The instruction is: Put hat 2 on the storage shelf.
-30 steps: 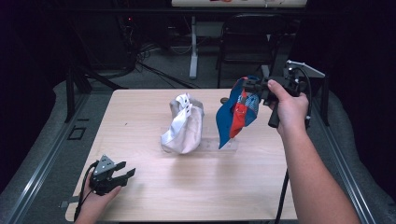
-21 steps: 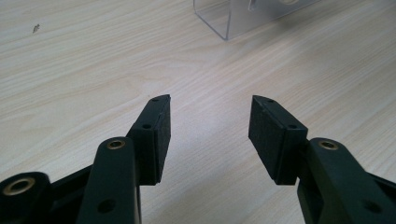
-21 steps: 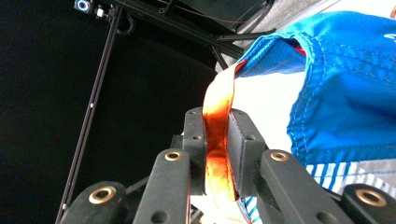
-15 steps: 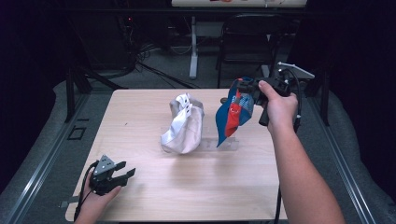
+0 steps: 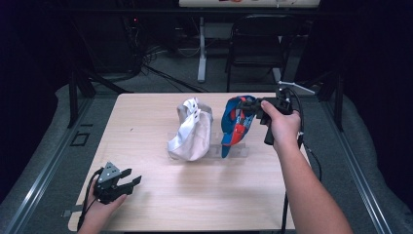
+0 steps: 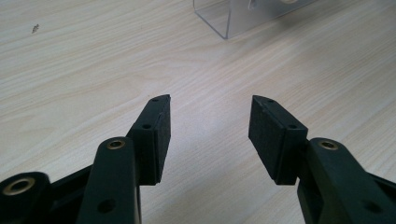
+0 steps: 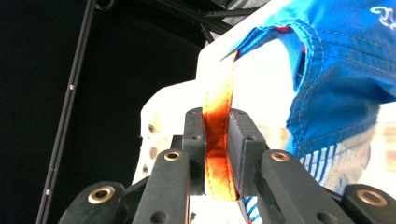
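Note:
A blue and red cap (image 5: 236,124) hangs at the table's middle right, its lower end at a clear plastic stand (image 5: 239,152). My right gripper (image 5: 251,105) is shut on the cap's orange strap (image 7: 217,93); the right gripper view has both pads (image 7: 243,140) pressed on it, with blue cloth (image 7: 336,60) to the right. A white cap (image 5: 192,131) rests on the same stand just left of the blue one. My left gripper (image 5: 134,180) sits low at the table's near left corner, open with nothing between its fingers (image 6: 154,135).
The wooden table (image 5: 146,112) has bare board around the stand. A corner of the clear stand (image 6: 233,18) lies ahead of the left gripper. A dark chair (image 5: 258,39) and a white post (image 5: 201,48) stand beyond the far edge.
My right hand has come down and leftward with the blue cap, bringing it closer to the white cap and the stand. The left gripper has stayed put.

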{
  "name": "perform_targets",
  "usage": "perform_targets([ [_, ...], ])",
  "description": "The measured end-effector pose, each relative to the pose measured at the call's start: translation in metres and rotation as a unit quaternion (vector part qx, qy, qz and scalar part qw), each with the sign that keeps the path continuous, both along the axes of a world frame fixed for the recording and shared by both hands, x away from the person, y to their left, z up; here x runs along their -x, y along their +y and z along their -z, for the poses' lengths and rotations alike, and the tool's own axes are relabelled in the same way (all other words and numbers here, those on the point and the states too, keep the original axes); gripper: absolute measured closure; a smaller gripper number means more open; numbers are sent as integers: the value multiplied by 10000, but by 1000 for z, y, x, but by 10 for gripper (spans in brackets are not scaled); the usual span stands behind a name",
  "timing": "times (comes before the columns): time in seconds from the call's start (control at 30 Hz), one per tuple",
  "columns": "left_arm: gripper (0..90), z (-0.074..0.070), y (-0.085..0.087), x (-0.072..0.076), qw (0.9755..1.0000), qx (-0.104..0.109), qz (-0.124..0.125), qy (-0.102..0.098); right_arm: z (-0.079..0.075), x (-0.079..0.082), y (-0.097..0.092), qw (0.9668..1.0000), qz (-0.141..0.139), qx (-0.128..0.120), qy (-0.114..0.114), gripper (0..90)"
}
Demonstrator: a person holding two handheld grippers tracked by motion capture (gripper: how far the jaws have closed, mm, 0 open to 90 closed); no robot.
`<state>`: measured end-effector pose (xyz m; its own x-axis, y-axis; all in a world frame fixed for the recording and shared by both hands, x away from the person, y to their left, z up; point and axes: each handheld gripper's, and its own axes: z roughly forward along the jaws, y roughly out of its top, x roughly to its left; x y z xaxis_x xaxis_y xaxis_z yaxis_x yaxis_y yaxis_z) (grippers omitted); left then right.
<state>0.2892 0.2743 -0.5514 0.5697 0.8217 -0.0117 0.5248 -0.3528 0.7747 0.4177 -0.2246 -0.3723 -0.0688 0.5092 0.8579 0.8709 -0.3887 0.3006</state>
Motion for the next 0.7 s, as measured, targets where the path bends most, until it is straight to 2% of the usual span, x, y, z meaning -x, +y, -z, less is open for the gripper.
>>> perform_targets([
  [0.13,493,0,0,0,10000,-11,9,3,6,3,0,10000,-25,-1,27,783],
  [0.2,493,1,-1,0,10000,16,2,-32,10,6,-1,9999,-120,108,11,780],
  [0.4,493,1,-1,-1,10000,-3,15,-31,12,12,1,9988,-163,455,-34,743],
  [0.57,493,1,0,0,10000,-25,3,-2,14,15,-2,9986,-173,495,-32,724],
  [0.7,493,1,0,0,10000,-28,3,2,16,19,-8,9982,-180,570,-62,663],
])
